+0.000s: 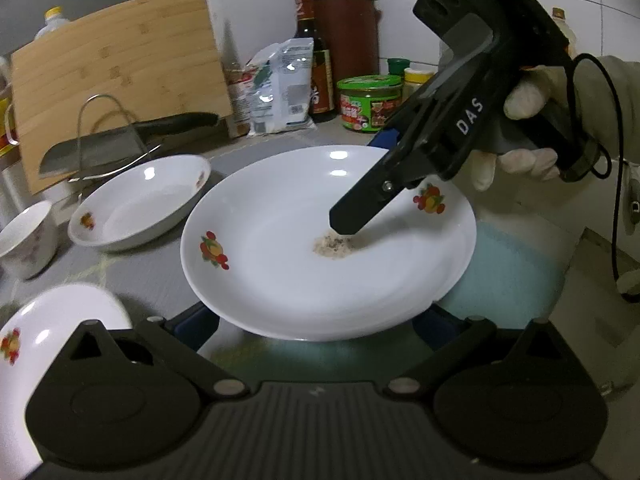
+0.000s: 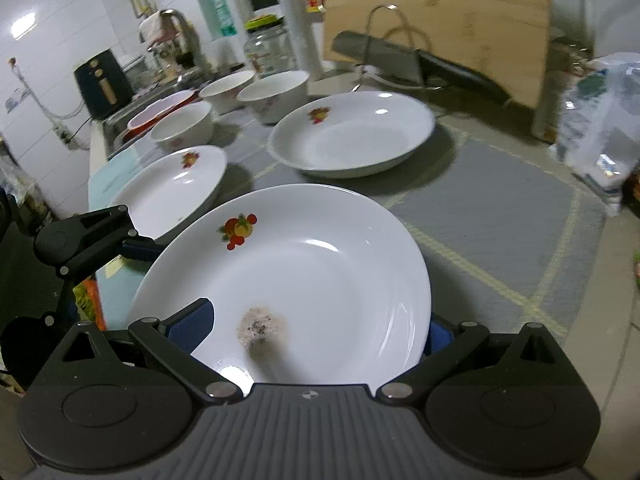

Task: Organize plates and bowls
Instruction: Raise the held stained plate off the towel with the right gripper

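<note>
A white plate [image 1: 280,248] [image 2: 320,272] with fruit decals and a brownish smudge [image 1: 336,246] sits between both grippers, above a pale blue mat [image 1: 500,280]. My left gripper [image 1: 314,320] is spread wide, both blue fingers tucked under the plate's near rim. My right gripper [image 1: 360,184] [image 2: 312,326] comes in from the far right, also spread wide. One of its fingers lies over the plate's inside beside the smudge, the other goes below the rim. More fruit-decal plates [image 2: 352,136] [image 2: 176,188] and bowls [image 2: 184,128] [image 2: 276,92] stand on the counter.
A bamboo cutting board [image 1: 120,68] leans at the back, with a cleaver [image 1: 120,140] on a wire rack in front of it. Jars, bottles, bags and a knife block [image 1: 348,32] crowd the back corner. A gloved hand [image 1: 520,100] holds the right gripper. A red basin [image 2: 160,108] sits by the sink.
</note>
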### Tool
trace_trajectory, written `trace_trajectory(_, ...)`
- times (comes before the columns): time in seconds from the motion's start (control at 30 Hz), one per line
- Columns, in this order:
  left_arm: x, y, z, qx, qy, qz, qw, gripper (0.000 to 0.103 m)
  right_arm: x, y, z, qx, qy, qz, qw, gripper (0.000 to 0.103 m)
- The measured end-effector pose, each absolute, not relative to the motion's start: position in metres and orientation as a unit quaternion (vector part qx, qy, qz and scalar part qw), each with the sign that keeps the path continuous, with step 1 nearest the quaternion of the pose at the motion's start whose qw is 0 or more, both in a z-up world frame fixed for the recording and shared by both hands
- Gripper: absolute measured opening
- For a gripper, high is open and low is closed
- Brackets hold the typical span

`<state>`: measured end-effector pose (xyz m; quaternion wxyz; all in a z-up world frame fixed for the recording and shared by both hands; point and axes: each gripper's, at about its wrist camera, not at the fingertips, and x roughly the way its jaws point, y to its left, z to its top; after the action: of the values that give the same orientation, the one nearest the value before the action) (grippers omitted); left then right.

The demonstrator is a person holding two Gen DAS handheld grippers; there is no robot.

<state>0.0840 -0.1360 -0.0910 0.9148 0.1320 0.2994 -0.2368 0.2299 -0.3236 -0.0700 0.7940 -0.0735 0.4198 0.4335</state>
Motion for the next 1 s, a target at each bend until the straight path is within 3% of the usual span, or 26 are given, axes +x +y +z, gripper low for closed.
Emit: trace_trajectory(1.0,0.168,-0.175,-0.105,0.137,0.304,-0.280,0.900,0.102,0.280,-0.375,-0.083,-0.069,0.414,0.370,0.829,0.103)
